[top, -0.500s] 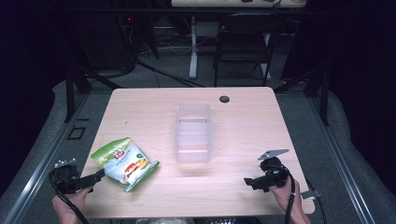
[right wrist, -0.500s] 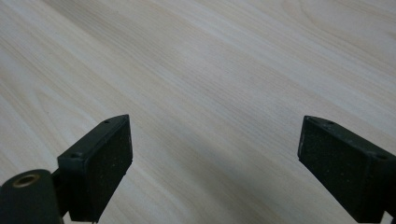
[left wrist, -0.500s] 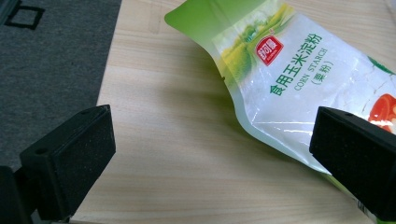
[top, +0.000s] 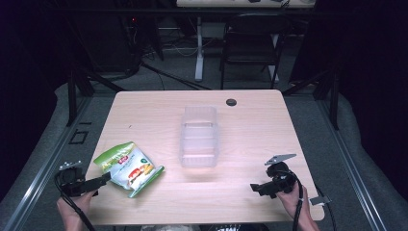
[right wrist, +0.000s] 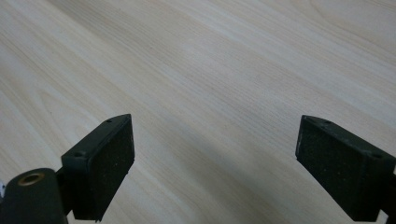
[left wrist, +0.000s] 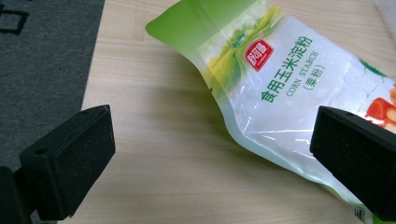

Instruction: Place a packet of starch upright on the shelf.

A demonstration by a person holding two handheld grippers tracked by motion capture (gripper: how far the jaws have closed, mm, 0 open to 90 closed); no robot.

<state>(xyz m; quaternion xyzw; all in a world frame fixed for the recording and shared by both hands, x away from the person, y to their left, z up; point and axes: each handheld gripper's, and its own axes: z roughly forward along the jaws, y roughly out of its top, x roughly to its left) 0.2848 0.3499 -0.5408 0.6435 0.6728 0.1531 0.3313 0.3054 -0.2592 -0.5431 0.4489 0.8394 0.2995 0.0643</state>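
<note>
Currently, left tongs (top: 107,178): I am holding them wide open at the counter's (top: 144,115) near-left edge, gripping nothing, their tip just at the pouch
Right tongs (top: 253,187): I am keeping them spread wide over bare wood, near-right, gripping nothing
Corn starch pouch (top: 129,167): lying flat on the counter's near-left part
Clear container (top: 198,136): sitting mid-counter, well apart from both tongs

A green-and-white corn starch pouch (top: 129,168) lies flat near the table's (top: 154,115) front-left corner.
</note>
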